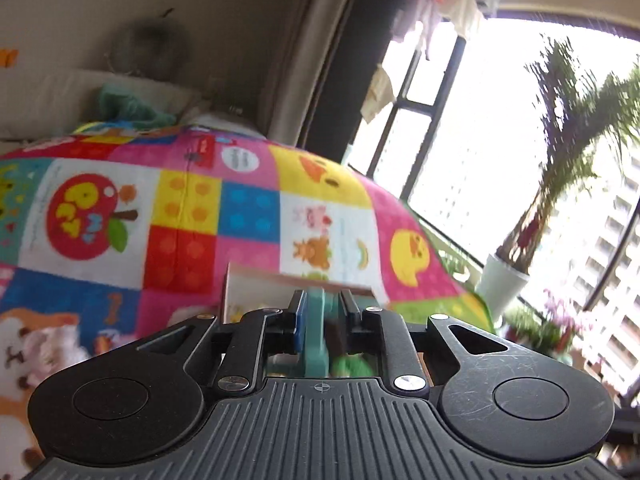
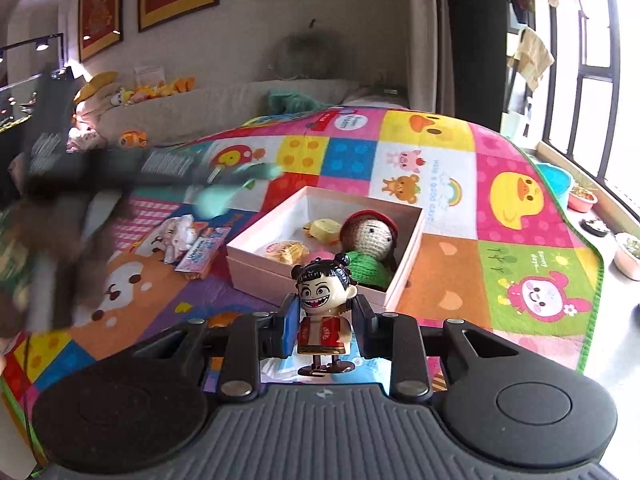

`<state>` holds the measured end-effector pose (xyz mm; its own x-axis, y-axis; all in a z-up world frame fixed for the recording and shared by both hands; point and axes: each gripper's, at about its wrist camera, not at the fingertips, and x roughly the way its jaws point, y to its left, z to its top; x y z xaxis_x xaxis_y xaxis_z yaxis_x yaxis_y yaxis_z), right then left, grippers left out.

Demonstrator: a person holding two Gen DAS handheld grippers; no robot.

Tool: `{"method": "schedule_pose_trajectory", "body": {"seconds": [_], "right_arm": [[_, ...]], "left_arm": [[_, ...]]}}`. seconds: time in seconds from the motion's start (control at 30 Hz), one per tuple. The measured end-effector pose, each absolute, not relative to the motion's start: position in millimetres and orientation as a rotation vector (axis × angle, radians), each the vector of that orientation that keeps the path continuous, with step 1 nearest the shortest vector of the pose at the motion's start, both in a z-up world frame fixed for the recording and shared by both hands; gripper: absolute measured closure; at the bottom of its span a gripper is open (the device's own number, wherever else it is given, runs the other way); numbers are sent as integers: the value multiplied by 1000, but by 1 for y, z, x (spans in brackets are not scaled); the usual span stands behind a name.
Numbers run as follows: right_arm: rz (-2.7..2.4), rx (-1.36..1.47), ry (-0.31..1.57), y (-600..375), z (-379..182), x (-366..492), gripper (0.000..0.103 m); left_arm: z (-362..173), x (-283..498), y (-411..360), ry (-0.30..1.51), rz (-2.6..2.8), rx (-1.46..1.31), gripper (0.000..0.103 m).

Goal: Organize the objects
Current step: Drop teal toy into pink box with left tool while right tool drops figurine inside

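Note:
My right gripper (image 2: pixel 325 322) has its fingers on both sides of a small wind-up figurine (image 2: pixel 324 312) with black hair buns and a red vest; there are gaps to the pads. Just beyond it is a pink open box (image 2: pixel 404 268) holding a crocheted doll (image 2: pixel 370 248) in red hat and green top, plus small yellow toys (image 2: pixel 324 230). My left gripper (image 1: pixel 323 320) is shut on a teal toy (image 1: pixel 318 336), above the box edge (image 1: pixel 280 276). The left gripper also shows blurred in the right wrist view (image 2: pixel 132 176), held up left of the box.
A colourful patchwork play mat (image 2: pixel 500 240) covers the floor. A small plush (image 2: pixel 180 236) and a card packet (image 2: pixel 202 254) lie left of the box. A sofa with stuffed toys (image 2: pixel 160 92) is behind. Potted plants (image 2: pixel 584 196) line the window at right.

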<state>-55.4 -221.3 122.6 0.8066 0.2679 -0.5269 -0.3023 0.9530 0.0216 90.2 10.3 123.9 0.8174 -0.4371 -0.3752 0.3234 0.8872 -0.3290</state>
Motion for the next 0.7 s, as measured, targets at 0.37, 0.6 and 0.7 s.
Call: {"method": "schedule_pose_trajectory", "body": {"seconds": [0.37, 0.6, 0.7], "right_arm": [[289, -14, 561, -232, 140, -29, 75], [314, 23, 473, -191, 188, 69, 73], [230, 5, 444, -174, 192, 101, 37]], "left_arm": [[68, 41, 28, 555, -402, -230, 84], [26, -6, 44, 707, -387, -174, 84], [25, -18, 57, 697, -359, -162, 84]]}}
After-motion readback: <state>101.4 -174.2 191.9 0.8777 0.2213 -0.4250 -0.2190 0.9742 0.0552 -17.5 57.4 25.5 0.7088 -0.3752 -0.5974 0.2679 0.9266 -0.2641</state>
